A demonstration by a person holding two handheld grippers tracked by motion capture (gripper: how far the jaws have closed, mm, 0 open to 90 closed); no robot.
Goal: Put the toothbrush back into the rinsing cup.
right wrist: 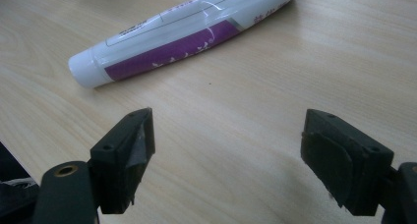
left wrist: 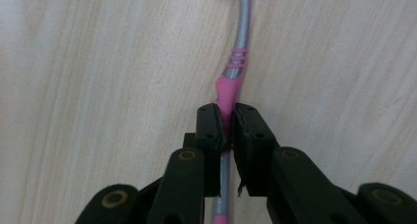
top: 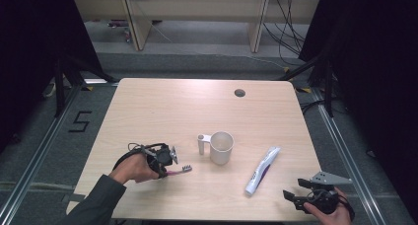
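Observation:
A pink and grey toothbrush point(top: 180, 170) lies on the wooden table point(top: 167, 111), left of a white cup point(top: 221, 147), its bristle head pointing toward the cup. My left gripper point(top: 167, 169) is shut on its pink handle; in the left gripper view the pads of the left gripper point(left wrist: 225, 121) pinch the toothbrush point(left wrist: 236, 62), which runs away along the tabletop. A white and purple toothpaste tube point(top: 262, 169) lies right of the cup. My right gripper point(top: 295, 190) rests near the front right corner, open and holding nothing. In the right gripper view the toothpaste tube point(right wrist: 187, 35) lies beyond the right gripper point(right wrist: 228, 135), cap to the left.
The cup's handle point(top: 202, 143) points left, toward the toothbrush. A round cable hole point(top: 240, 93) sits near the table's far edge. Dark stands and floor rails flank the table, and shelving legs with cables stand beyond it.

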